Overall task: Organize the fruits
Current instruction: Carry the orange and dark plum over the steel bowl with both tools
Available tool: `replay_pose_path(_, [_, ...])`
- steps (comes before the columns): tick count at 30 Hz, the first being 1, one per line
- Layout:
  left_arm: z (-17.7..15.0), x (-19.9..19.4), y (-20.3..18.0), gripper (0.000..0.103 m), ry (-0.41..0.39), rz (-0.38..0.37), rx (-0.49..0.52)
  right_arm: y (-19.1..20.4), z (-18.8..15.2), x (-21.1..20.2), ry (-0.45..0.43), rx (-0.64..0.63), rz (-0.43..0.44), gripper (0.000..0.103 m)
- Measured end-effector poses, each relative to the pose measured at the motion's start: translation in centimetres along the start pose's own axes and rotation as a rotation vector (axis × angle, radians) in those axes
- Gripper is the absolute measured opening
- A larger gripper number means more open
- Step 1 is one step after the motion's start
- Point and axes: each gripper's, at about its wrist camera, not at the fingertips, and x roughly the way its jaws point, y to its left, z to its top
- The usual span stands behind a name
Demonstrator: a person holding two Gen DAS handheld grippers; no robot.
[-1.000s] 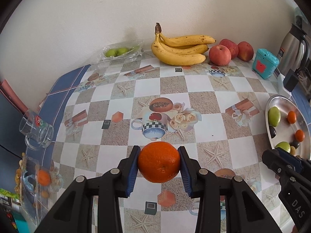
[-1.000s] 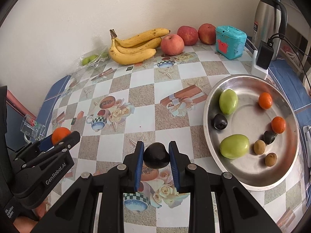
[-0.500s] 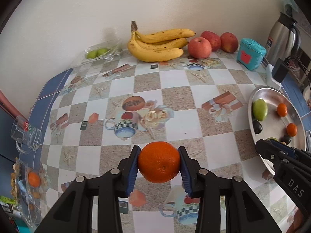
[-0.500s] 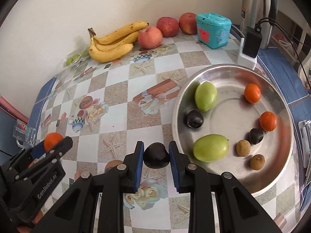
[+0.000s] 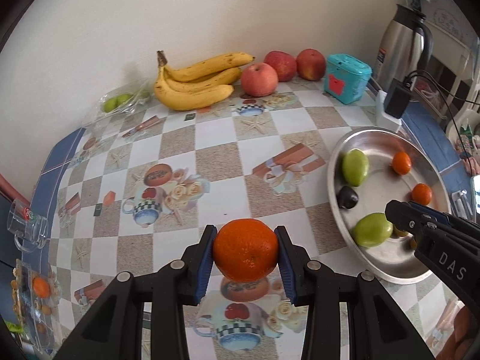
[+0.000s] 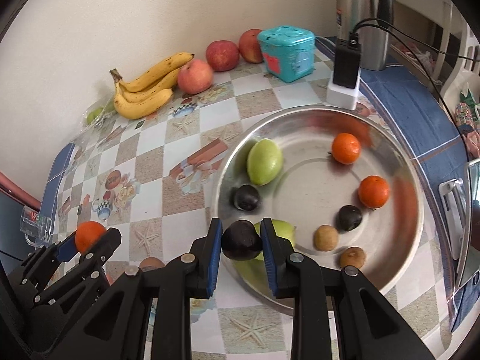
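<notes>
My left gripper is shut on an orange, held above the patterned tablecloth to the left of the steel plate. In the right wrist view that orange shows at the lower left. My right gripper is shut on a dark plum, hovering over the near left rim of the plate. The plate holds two green fruits, two small oranges, two dark plums and two brown kiwis.
Bananas and three apples lie along the back wall beside a teal box. A steel jug and a plugged charger stand at the back right. A glass mug lies at the table's left edge.
Both grippers have carried their fruit to the right. The plate has come closer in both views, and the plum now hangs over its near rim.
</notes>
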Motion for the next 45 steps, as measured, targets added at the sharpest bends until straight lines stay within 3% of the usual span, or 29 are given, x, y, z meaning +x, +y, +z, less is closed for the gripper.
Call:
replay_pose_path(15, [0.2,-0.6,-6.1,0.042,-0.019,-0.074,0.087,-6.1,0.6,-1.7,-0.039,0.084,-0.022,0.027])
replay_pose_path(28, [-0.5,-0.4,-9.9,0.042,-0.013,-0.117,0.183,-8.3,0.5,-2.3,-0.051,0.112,-0.026,0.027])
replay_pose_path(34, [-1.2,0.3,-10.9,0.042,0.053,-0.243,0.162,-8.8,0.3,-1.4,-0.021,0.121,-0.015,0.027])
replay_pose_path(45, [-2.1,1.3,-12.4,0.042,0.086,-0.224,0.212,-9.0,-0.4,-0.7,0.029,0.126,-0.012,0.027])
